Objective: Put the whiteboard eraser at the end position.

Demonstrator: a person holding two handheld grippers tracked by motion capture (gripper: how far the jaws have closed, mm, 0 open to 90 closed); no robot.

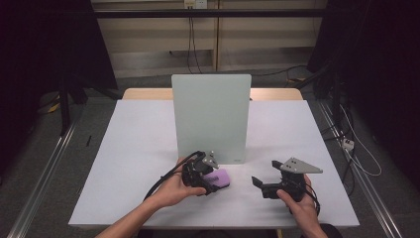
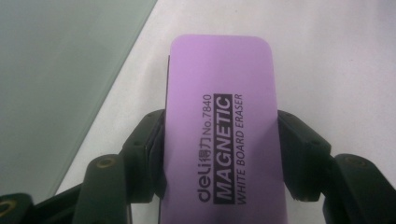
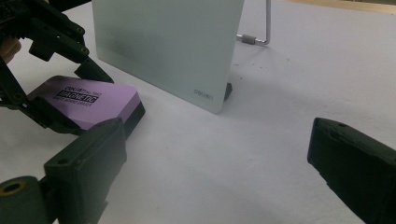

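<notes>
A purple magnetic whiteboard eraser (image 1: 221, 177) (image 2: 222, 116) lies flat on the white table, just in front of the upright whiteboard (image 1: 210, 116). My left gripper (image 1: 212, 181) (image 2: 222, 154) is shut on it, with a pad pressed to each long side. In the right gripper view the eraser (image 3: 93, 100) rests on the table between the left gripper's fingers (image 3: 91, 70). My right gripper (image 1: 264, 172) (image 3: 219, 158) is to the eraser's right, held just above the table. It is open, with nothing between its jaws, and points left toward the eraser.
The pale green-white board (image 3: 168, 42) (image 2: 46, 70) stands on a wire stand (image 3: 261, 28) at the table's middle and blocks the way behind both grippers. The white tabletop (image 1: 138, 148) stretches bare to the left and right of the board.
</notes>
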